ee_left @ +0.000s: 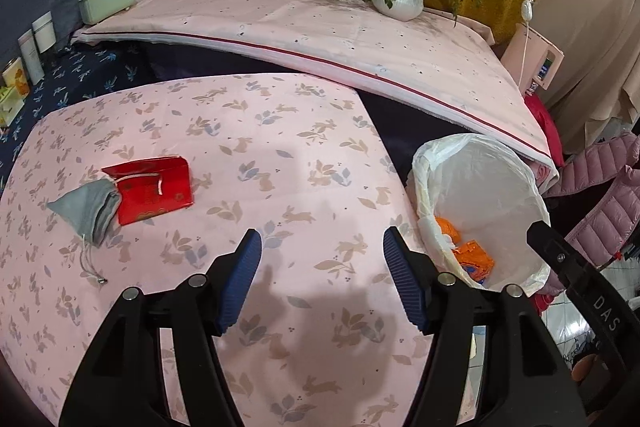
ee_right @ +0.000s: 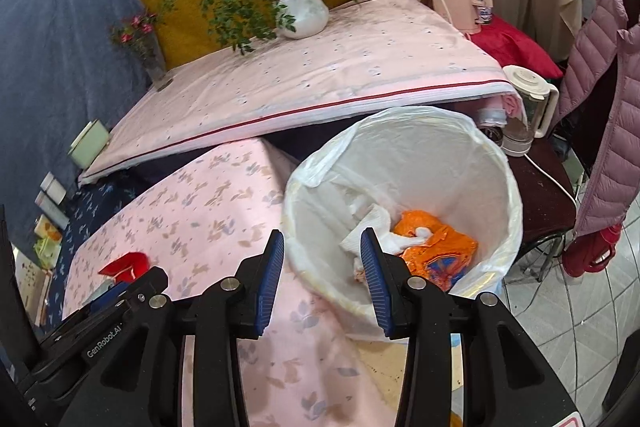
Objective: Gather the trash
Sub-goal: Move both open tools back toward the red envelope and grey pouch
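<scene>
Left of the bin [ee_left: 480, 163], red packet [ee_left: 154, 189] lies ahead-left of wide-open, empty left gripper [ee_left: 322, 251], the nearer one; right gripper [ee_right: 322, 251] gapes empty at the bin rim.

Readable: "DAS" in pale letters on the black arm [ee_left: 592, 291] right of the fingers, left wrist view. "GenRobot.AI" in white on the black gripper body [ee_right: 104, 341] left of the fingers, right wrist view. Gold print on the red packet [ee_left: 154, 189] — too blurred to read.
</scene>
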A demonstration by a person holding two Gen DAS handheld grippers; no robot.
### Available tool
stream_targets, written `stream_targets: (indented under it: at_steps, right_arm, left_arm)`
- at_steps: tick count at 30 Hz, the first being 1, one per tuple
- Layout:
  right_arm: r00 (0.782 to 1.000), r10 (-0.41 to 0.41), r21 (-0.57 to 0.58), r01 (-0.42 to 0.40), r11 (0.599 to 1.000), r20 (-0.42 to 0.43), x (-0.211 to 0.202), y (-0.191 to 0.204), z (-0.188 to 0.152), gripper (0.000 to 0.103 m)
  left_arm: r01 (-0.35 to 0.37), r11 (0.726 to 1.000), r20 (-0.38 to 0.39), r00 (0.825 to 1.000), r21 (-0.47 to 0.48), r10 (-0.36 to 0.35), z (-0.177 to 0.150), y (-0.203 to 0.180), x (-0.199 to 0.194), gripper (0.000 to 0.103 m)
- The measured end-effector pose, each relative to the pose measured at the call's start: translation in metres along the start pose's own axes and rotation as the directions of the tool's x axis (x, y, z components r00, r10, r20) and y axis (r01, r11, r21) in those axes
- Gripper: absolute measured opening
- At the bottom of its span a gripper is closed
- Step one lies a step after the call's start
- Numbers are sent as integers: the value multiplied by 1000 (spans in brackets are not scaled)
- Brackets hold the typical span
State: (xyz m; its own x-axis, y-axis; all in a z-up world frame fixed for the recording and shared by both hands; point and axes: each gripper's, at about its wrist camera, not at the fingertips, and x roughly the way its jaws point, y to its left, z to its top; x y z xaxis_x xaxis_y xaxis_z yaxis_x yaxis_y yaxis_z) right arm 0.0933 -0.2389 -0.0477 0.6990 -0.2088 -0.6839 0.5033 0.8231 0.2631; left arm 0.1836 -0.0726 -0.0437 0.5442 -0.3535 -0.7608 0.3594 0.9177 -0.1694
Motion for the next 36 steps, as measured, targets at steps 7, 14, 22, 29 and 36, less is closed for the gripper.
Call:
stream_targets:
  at_steps: [7,14,22,29,36]
  right_arm:
    - [1000,21,-55,-22,998,-17,-2,30,-12,41]
    - [998,46,-110,-50,993,-37,-3,61,-25,47]
    - [995,75,-172,-87,981,-70,1,98,-42,47]
    - [990,98,-224,-120,967,-105,8,131,-57,47]
    - [984,110,-267,-144,953,-139,21,162,-69,47]
  left_arm:
    - [-41,998,5,999,-44,41,-9,31,-8,60]
    - [-89,990,-1,996,-110,90,-20,72,-16,60]
    - [-156,970,-11,988,-187,157,-32,123,-24,60]
    - [-204,947,-38,979,-250,201,-43,166,-22,60]
    - [-227,926,-75,974,-302,214,-49,202,-12,60]
